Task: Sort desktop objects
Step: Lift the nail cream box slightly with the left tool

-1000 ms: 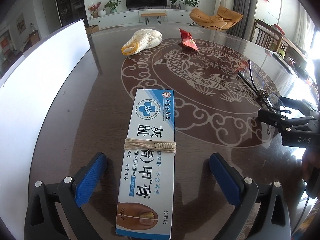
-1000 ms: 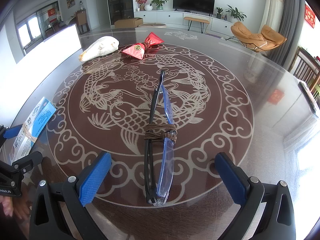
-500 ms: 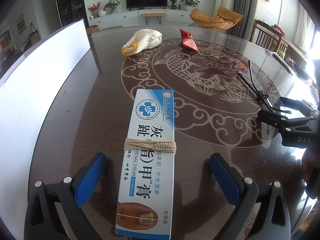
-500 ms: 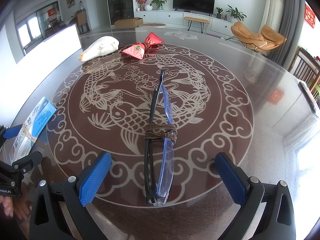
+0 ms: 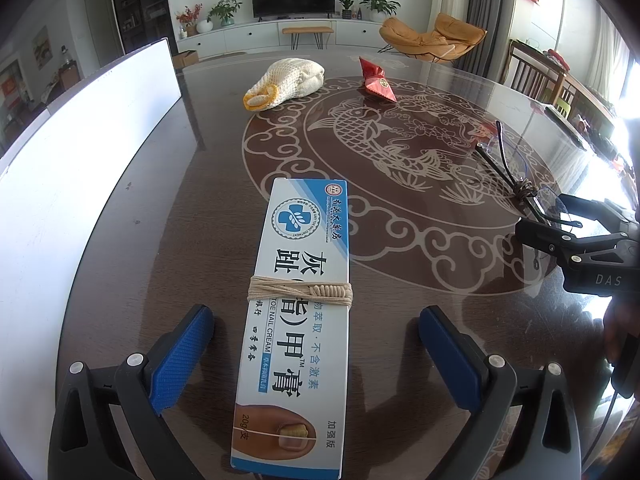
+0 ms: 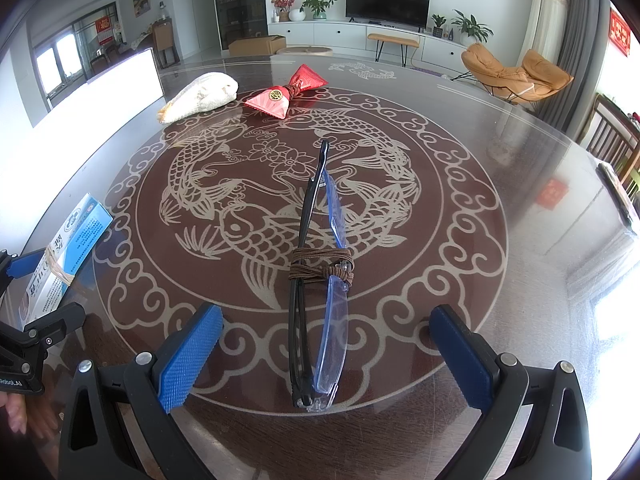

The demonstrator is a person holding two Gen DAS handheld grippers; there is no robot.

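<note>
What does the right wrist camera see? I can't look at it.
Folded glasses, tied with brown cord, lie on the fish-patterned table between the open right tool. Farther back sit a red pouch and a cream bag.

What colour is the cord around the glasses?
Brown cord, clearest in the right wrist view.

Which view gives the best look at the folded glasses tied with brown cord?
The right wrist view: the glasses lie centered between the open right gripper, cord knot clear. The left wrist view shows them small and distorted near its right edge.
</note>
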